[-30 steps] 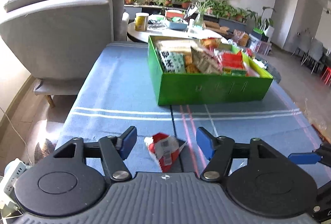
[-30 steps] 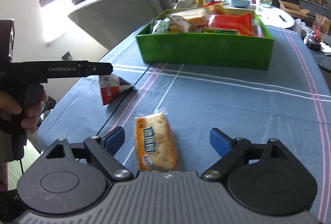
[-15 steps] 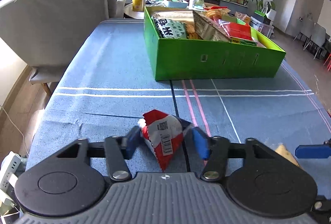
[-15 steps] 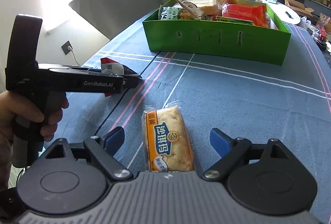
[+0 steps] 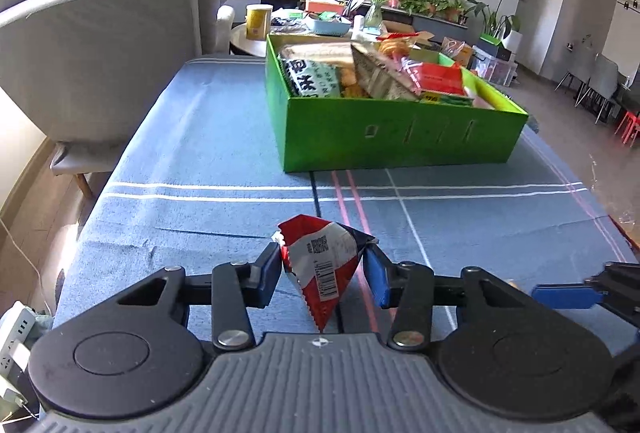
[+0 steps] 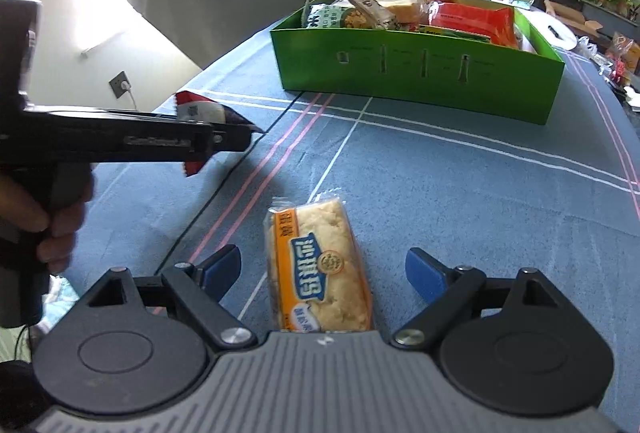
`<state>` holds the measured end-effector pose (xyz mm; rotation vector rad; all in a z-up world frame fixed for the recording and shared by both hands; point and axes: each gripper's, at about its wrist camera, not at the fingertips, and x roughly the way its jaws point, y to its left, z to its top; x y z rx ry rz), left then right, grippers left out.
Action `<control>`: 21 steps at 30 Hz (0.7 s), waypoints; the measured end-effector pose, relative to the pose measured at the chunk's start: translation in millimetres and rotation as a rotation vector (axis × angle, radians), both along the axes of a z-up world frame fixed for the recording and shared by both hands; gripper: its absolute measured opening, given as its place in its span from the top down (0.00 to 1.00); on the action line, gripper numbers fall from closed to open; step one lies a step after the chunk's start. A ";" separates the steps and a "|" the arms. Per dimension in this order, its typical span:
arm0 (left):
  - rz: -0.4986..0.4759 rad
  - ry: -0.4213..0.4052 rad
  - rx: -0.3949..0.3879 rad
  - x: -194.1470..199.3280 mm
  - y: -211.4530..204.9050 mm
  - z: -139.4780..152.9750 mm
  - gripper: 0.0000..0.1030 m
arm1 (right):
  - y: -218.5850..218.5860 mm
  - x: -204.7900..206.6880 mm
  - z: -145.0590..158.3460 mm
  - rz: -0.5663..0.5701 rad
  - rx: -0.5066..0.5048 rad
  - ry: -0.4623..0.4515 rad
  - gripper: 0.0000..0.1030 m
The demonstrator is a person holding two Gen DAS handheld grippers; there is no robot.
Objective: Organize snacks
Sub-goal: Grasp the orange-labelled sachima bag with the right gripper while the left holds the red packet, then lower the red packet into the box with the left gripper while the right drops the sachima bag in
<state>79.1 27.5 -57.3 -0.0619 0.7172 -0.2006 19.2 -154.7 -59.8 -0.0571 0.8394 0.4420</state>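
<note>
My left gripper (image 5: 322, 275) is shut on a red and white snack packet (image 5: 324, 265) and holds it above the blue tablecloth. It also shows in the right wrist view (image 6: 224, 137) with the packet (image 6: 200, 111) in it. My right gripper (image 6: 322, 275) is open, with its fingers on either side of an orange-labelled bread pack (image 6: 318, 269) that lies on the cloth. A green box (image 5: 400, 131) full of snacks stands further back on the table; it also shows in the right wrist view (image 6: 420, 67).
A grey armchair (image 5: 100, 45) stands to the left of the table. A round side table (image 5: 248, 37) with a yellow can and plants lies behind the box. The cloth's left edge (image 5: 86, 225) drops off near my left gripper.
My left gripper closed on the red packet and lifted it off the cloth. My right gripper moved forward so that the bread pack now lies between its open fingers.
</note>
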 end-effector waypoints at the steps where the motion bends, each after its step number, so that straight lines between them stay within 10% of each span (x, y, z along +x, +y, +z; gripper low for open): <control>1: -0.002 -0.004 -0.001 -1.3 -0.1 1.4 0.59 | 0.1 1.2 -1.5 -0.008 -0.004 -0.004 0.18; 21: -0.079 -0.138 -0.034 -7.3 -20.3 54.6 0.59 | -35.1 23.7 58.0 -0.184 0.202 -0.147 0.19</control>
